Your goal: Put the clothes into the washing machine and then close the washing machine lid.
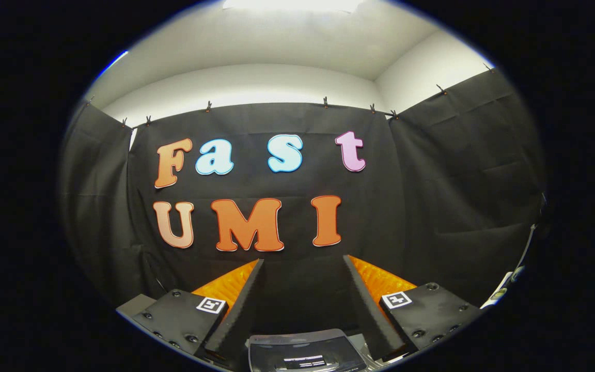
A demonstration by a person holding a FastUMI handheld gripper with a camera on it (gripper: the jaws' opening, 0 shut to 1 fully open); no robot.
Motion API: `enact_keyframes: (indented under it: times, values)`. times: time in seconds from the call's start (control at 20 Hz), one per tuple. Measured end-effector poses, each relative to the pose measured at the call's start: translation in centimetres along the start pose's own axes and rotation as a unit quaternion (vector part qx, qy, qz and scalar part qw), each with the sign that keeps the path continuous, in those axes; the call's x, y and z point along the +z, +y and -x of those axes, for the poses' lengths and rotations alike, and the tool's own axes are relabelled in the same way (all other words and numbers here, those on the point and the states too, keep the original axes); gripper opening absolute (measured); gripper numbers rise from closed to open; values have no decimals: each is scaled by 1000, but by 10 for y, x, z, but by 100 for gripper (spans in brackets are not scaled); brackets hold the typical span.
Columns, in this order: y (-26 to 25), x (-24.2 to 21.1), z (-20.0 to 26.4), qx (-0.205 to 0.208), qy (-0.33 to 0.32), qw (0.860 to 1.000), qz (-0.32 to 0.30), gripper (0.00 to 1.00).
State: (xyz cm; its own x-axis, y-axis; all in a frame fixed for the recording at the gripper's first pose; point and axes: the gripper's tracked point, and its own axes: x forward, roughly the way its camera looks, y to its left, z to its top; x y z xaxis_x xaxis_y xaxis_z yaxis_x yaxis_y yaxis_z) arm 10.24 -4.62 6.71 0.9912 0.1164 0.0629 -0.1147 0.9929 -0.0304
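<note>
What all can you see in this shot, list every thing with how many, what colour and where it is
Washing machine: one, grey top with a dark panel, low down between the fingers and just under them; whether its lid is open or shut cannot be told.
Booth wall: black cloth panels, straight ahead and to both sides beyond the fingers.
Clips: several, small and dark, along the top edge of the cloth.
Room wall: white, above the cloth.
Ceiling light: one, bright white, overhead.
Square markers: two, black on white, one on each finger mount.
Gripper: one, fingers spread apart with nothing between them, pointing at the cloth above the machine.
</note>
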Motion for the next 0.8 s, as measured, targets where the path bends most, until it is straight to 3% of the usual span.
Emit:
enact_keyframes:
  times: [0.8]
  values:
    - [-9, 7, 7, -11, 0, 1000, 5, 94]
